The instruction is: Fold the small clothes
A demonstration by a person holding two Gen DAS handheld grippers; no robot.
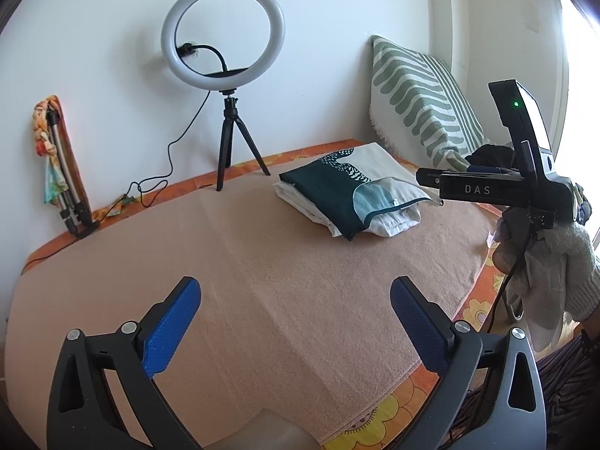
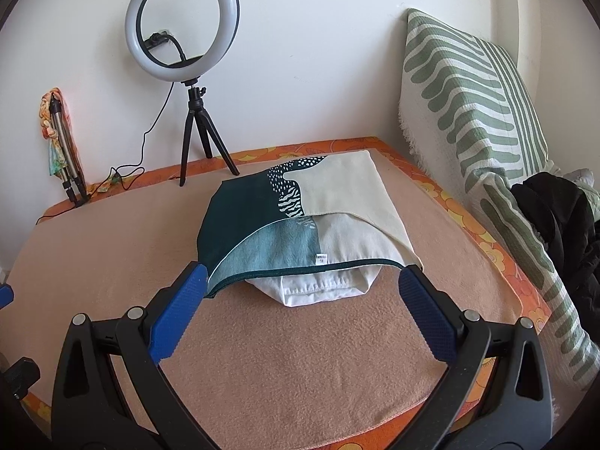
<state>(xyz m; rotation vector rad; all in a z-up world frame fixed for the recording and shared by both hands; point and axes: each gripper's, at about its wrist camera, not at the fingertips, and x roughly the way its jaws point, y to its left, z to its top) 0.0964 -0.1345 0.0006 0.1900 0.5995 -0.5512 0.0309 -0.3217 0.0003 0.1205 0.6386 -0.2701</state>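
A folded garment in dark green, teal and cream (image 2: 300,217) lies on a folded white garment (image 2: 318,288) on the peach blanket (image 2: 281,356). The same pile shows in the left wrist view (image 1: 348,191), far right of centre. My right gripper (image 2: 302,296) is open and empty, its blue fingers just short of the pile's near edge. My left gripper (image 1: 294,311) is open and empty over bare blanket (image 1: 262,262), well short of the pile. The right gripper's body (image 1: 498,183) appears at the right in the left wrist view, held by a gloved hand.
A ring light on a black tripod (image 2: 187,75) stands at the back by the wall, its cable trailing left. A folded tripod with a cloth (image 2: 60,142) leans at the far left. A green striped pillow (image 2: 468,112) and dark clothing (image 2: 562,217) are at the right.
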